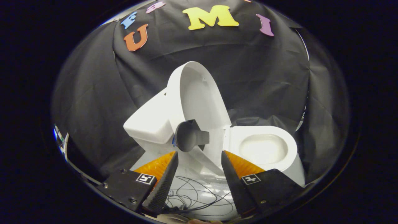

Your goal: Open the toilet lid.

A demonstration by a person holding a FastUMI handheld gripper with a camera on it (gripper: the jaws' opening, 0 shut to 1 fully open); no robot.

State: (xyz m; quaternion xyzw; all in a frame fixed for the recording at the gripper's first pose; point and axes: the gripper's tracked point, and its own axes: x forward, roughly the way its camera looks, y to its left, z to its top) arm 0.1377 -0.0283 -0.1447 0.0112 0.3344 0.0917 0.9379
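Nearest us, our two-finger gripper has its fingers spread wide apart and holds nothing; through the gap between them we see thin dark wires looped on a white surface. Just ahead of the fingertips sits a small white plastic toilet model against the black cloth wall. Its white oval lid stands raised, leaning back against the white boxy tank, and the bowl opening lies uncovered beyond the right finger. A dark grey round knob-like handle sticks out from the lid's lower part, just beyond the gap between the fingers, untouched by them
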